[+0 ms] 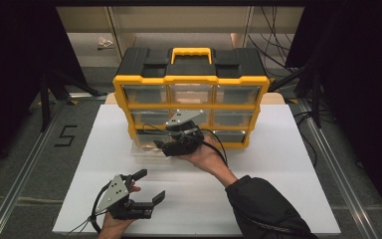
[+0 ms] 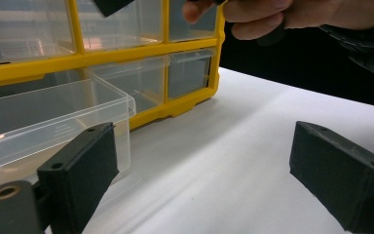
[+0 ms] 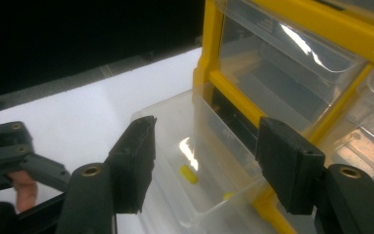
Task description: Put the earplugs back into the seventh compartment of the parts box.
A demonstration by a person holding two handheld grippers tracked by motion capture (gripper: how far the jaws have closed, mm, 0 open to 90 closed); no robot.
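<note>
At frame centre, the right tool (image 1: 160,147) hangs spread above a pulled-out clear drawer (image 3: 185,161) holding a yellow piece (image 3: 188,173). Lower left, the left tool (image 1: 149,186) rests spread on the table (image 1: 278,189).

High view: overhead, facing forward and down on the table (image 1: 288,199). Both gripper views sit close, looking along their jaws; both show the pulled-out clear drawer (image 3: 175,161) of the yellow cabinet (image 1: 191,79).

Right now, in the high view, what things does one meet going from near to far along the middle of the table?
Left gripper → right gripper over the pulled-out clear drawer → yellow and black drawer cabinet → shelf unit behind the table.
</note>
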